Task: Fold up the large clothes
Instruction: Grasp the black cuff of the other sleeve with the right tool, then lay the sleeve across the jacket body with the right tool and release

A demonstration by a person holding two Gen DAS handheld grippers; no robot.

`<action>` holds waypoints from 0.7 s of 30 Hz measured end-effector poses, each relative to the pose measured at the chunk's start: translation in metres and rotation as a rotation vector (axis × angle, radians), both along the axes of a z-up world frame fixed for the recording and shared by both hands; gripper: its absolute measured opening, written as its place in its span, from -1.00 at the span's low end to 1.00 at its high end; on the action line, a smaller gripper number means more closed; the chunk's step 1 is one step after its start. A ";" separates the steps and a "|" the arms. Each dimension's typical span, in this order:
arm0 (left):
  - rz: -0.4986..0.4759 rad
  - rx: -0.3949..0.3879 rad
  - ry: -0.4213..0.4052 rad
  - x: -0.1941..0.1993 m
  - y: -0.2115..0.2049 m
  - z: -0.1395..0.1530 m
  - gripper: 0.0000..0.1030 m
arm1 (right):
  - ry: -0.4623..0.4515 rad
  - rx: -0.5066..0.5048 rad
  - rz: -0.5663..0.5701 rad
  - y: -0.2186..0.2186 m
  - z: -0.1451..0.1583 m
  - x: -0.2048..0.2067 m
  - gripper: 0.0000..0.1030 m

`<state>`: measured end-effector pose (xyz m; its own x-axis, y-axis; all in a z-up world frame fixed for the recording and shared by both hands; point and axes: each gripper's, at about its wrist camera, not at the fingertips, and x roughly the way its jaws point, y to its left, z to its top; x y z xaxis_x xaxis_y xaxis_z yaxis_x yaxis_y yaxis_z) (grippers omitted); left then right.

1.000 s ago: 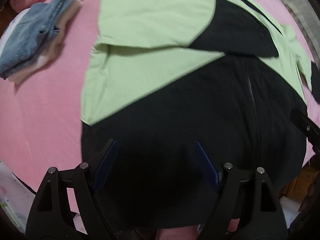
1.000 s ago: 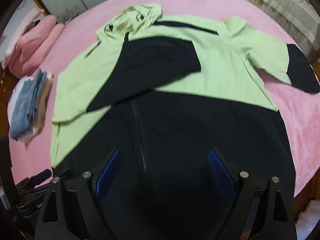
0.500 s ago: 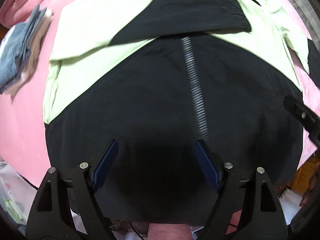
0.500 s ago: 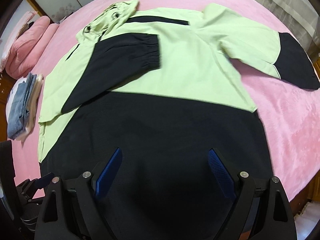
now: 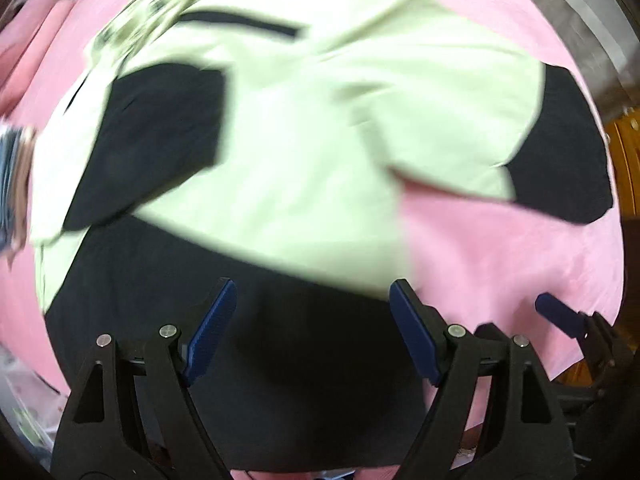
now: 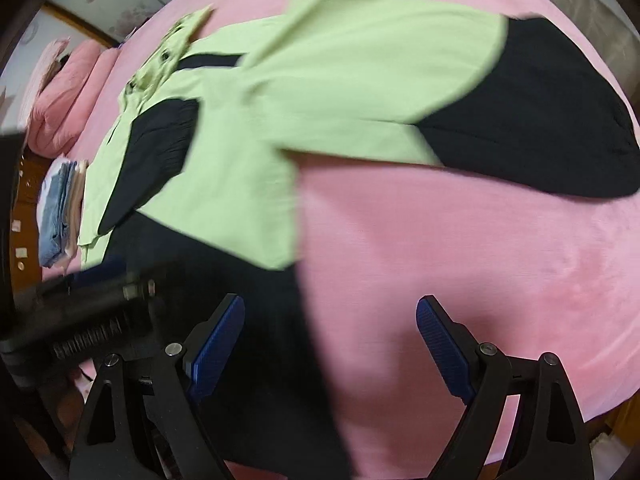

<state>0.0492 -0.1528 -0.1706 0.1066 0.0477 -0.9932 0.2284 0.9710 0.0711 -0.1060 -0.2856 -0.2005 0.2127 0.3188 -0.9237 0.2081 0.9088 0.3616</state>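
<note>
A light green and black hooded jacket (image 5: 304,152) lies flat, front up, on a pink bed (image 5: 500,248). One sleeve (image 5: 160,128) is folded across the chest. The other sleeve (image 5: 560,160), with a black end, stretches out to the right. My left gripper (image 5: 312,300) hangs open above the black hem, holding nothing. In the right wrist view the jacket (image 6: 248,160) fills the left half and the outstretched sleeve (image 6: 520,120) lies at the top right. My right gripper (image 6: 330,312) is open over the jacket's side edge and the bare bed (image 6: 440,240).
A stack of folded clothes (image 6: 60,208) sits on the bed left of the jacket, with pink pillows (image 6: 64,108) behind it. Wooden furniture (image 5: 624,152) stands past the bed's right edge. The left gripper's body (image 6: 100,312) shows blurred at the lower left of the right wrist view.
Both grippers have swept to the right over the jacket, from above the zip toward its right side. The outstretched sleeve has come into fuller view. Both jaws stayed open.
</note>
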 end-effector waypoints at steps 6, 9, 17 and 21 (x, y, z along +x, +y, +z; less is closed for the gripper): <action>-0.064 0.017 0.025 0.016 -0.085 -0.007 0.49 | -0.008 0.034 -0.233 -0.131 -0.023 -0.020 0.73; -0.086 0.016 0.050 0.016 -0.109 -0.006 0.49 | -0.012 0.082 -0.373 -0.193 -0.038 -0.031 0.71; -0.147 0.047 0.055 0.014 -0.161 -0.002 0.49 | -0.131 0.399 -0.714 -0.320 -0.072 -0.053 0.15; -0.138 0.050 0.075 0.015 -0.166 -0.007 0.49 | -0.159 0.504 -0.831 -0.355 -0.089 -0.047 -0.35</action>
